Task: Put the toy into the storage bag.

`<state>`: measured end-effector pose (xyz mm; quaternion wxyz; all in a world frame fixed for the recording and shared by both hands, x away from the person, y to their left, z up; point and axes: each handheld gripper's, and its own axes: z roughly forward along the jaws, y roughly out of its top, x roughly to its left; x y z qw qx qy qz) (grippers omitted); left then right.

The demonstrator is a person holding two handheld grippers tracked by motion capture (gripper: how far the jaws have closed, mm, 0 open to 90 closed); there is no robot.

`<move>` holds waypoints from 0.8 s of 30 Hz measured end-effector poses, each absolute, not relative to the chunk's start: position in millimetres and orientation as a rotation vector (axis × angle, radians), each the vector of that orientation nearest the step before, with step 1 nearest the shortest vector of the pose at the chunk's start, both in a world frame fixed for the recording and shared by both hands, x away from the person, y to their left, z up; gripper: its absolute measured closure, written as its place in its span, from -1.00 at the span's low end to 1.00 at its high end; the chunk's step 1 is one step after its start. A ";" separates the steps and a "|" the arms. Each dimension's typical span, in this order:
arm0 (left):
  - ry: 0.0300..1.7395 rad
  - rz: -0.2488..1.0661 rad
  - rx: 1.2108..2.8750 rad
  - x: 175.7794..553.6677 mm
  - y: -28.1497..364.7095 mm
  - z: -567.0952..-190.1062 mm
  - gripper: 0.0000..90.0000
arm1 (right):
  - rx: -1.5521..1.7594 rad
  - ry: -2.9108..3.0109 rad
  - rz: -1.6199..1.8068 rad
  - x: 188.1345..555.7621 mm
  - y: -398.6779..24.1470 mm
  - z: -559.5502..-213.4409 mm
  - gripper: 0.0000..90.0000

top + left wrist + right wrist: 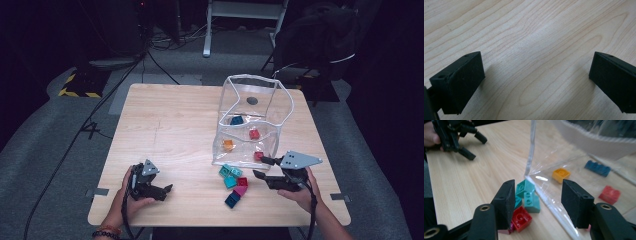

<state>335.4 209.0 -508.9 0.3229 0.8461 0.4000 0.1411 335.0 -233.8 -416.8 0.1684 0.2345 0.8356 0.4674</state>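
I take the step in hand to be picking a loose brick off the tabletop [170,125] and dropping it into the clear bag [252,122]. My right hand-held gripper [537,200] hangs partly open with nothing between its pads, just beside the bag's near corner, over the brick cluster [233,181]. The teal brick [532,201] sits against the bag's wall, the red brick [521,218] just in front of it. I'd straddle one brick only, keeping the far pad off the plastic so the bag isn't pinched. My left hand-held gripper [161,190] rests wide open and empty on bare wood, well apart from the bag; it could steady the bag's rim.
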 end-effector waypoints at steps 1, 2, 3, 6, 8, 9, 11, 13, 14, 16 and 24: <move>1.050 0.371 2.220 335.4 208.9 -508.9 -0.99 | 0.672 2.382 1.328 334.8 -232.5 -420.3 0.02; 1.050 0.371 2.220 335.4 208.9 -508.9 -0.99 | 0.675 2.395 1.331 334.8 -231.0 -424.8 0.02; 1.050 0.371 2.220 335.4 208.9 -508.9 -0.99 | 0.675 2.412 1.323 334.8 -228.6 -430.1 0.02; 1.050 0.372 2.221 335.3 208.9 -508.9 -0.99 | 0.663 2.454 1.297 333.5 -223.0 -440.5 0.02; 1.053 0.370 2.218 335.2 208.7 -509.0 -0.99 | 0.658 2.478 1.291 331.7 -219.4 -446.9 0.01; 1.050 0.372 2.221 335.2 208.9 -508.9 -0.99 | 0.653 2.488 1.284 330.9 -217.6 -450.0 0.01; 1.049 0.373 2.222 335.2 208.9 -508.8 -0.99 | 0.647 2.514 1.275 329.4 -213.7 -456.3 0.01; 1.049 0.376 2.222 335.2 208.9 -508.8 -0.99 | 0.646 2.541 1.278 327.9 -209.9 -462.2 0.01; 1.050 0.374 2.221 335.1 208.8 -508.8 -0.99 | 0.644 2.556 1.279 327.1 -207.8 -465.1 0.01; 1.049 0.376 2.221 335.1 208.9 -508.8 -0.99 | 0.630 2.579 1.264 325.1 -203.9 -470.3 0.01; 1.050 0.376 2.221 335.1 208.9 -508.8 -0.99 | 0.614 2.606 1.221 321.7 -196.3 -480.9 0.01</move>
